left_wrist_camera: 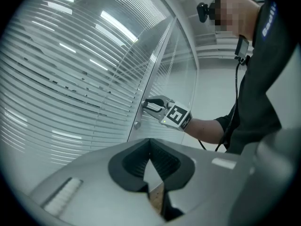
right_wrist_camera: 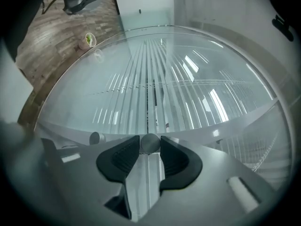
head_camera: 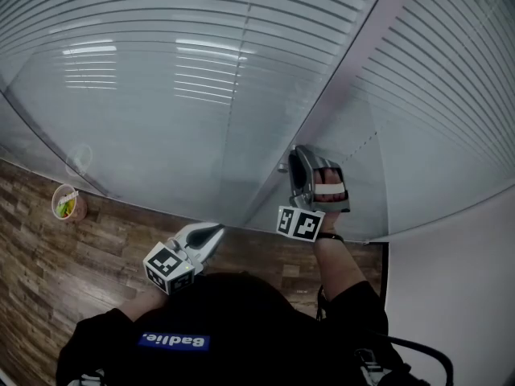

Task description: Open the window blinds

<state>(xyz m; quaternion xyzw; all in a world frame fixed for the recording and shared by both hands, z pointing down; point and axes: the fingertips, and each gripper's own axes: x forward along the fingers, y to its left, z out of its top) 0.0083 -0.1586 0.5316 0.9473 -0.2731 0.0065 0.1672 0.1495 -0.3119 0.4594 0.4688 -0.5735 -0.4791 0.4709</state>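
in the head view the knob (right_wrist_camera: 150,144) is hidden behind the right gripper (right_wrist_camera: 150,140), and glare on the glass washes out the lower blinds (head_camera: 161,22). their slats run level, long axis across 2 panes, either side of the frame post (head_camera: 330,95). on that post, the right jaws stand released about the knob. the left gripper (left_wrist_camera: 150,141) is clenched on nothing.
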